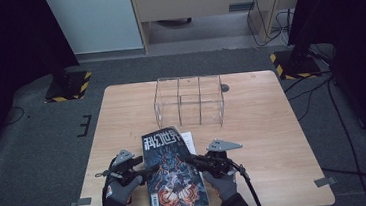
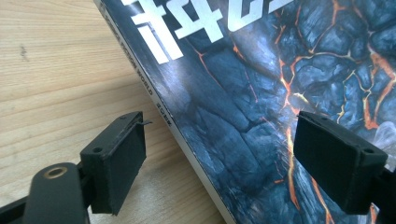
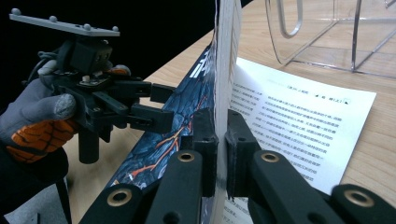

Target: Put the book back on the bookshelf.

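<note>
A magazine [image 1: 173,176] with a dark lava-patterned cover and white title characters lies near the table's front edge. My right gripper [image 1: 190,158] is shut on its right edge. In the right gripper view my right gripper [image 3: 222,128] pinches the cover and some pages [image 3: 225,56], which stand lifted upright. A printed white page [image 3: 299,116] lies flat beside them. My left gripper [image 1: 146,169] is open at the magazine's left side. In the left gripper view my left gripper [image 2: 219,140] straddles the spine [image 2: 187,140], one jaw over bare wood and the other over the cover [image 2: 261,84].
A clear acrylic divided box [image 1: 191,102] stands at the back middle of the wooden table [image 1: 268,125], just beyond the magazine; its near wall [image 3: 336,32] is close in the right gripper view. A small dark round spot [image 1: 225,87] sits behind the box.
</note>
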### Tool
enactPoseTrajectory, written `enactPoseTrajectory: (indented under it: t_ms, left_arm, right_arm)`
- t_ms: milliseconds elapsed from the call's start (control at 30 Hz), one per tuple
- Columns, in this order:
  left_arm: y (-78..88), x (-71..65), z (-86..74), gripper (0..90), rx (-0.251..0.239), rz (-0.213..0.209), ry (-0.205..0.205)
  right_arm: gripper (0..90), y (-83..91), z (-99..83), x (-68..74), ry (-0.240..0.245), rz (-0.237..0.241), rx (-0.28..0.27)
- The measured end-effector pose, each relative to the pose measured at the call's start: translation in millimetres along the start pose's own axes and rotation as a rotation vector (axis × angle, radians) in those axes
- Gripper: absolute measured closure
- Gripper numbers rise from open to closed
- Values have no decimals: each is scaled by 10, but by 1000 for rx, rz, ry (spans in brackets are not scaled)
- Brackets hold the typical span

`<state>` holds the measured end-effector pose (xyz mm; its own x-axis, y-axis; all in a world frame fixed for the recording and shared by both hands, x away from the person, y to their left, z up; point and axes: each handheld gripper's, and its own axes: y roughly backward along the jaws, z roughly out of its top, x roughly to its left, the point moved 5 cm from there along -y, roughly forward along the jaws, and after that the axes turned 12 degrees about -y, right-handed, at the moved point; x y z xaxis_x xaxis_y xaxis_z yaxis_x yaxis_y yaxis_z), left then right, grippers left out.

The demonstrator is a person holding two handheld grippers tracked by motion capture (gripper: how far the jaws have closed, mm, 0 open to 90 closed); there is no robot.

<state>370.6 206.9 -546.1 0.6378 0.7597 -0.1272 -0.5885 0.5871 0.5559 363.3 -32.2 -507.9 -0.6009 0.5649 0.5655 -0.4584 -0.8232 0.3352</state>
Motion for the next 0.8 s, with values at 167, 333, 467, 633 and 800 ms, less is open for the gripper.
enactPoseTrajectory:
  t_ms: [167, 333, 467, 633, 800]
  left_arm:
    - [-33, -6, -3, 159, -2, -17, -1]
    - [-97, -41, 5, 153, -5, -57, -23]
    - [-133, -52, 4, 147, -2, -74, -16]
    - [-118, -50, 13, 155, -16, -92, 3]
    - [-76, -70, 51, 163, -51, -111, 21]
  right_arm:
    - [854, 8, 4, 13, 5, 12, -4]
    - [854, 6, 2, 18, 12, 18, -6]
    - [854, -5, -2, 11, 14, 18, -2]
    - [854, -13, -12, -16, 8, 14, -1]
    - [854, 14, -7, -46, 2, 5, -10]
